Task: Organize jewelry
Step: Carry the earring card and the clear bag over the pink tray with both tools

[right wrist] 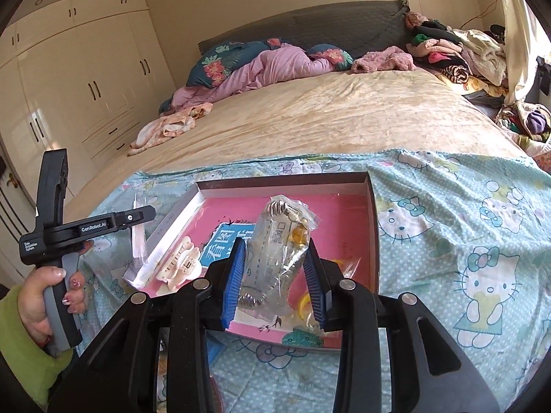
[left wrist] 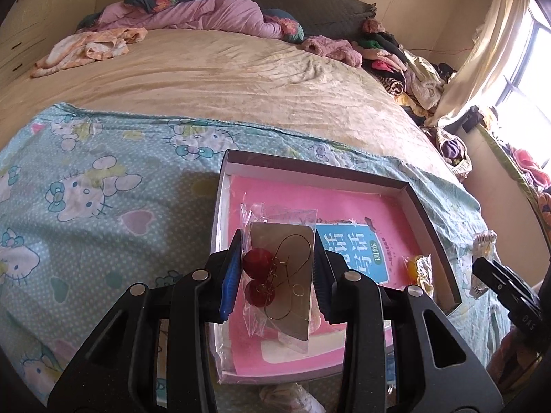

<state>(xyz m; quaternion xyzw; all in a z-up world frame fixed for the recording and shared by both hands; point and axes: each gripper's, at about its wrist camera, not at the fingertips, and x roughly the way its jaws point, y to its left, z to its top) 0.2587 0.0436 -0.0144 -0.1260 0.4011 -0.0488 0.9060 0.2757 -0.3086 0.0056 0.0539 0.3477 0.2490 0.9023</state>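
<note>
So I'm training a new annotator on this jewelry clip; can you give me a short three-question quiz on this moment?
1. True or false: the left gripper holds a clear packet of red bead earrings.
2. What does the right gripper hold? A) a white hair clip B) a crumpled clear bag of jewelry C) a book
3. Fill in: the shallow box both grippers hover over is lined in ____ and sits on a Hello Kitty cloth.

Key: 1 true; 2 B, the bag, while the hair clip lies at the box's left edge; 3 pink.
</note>
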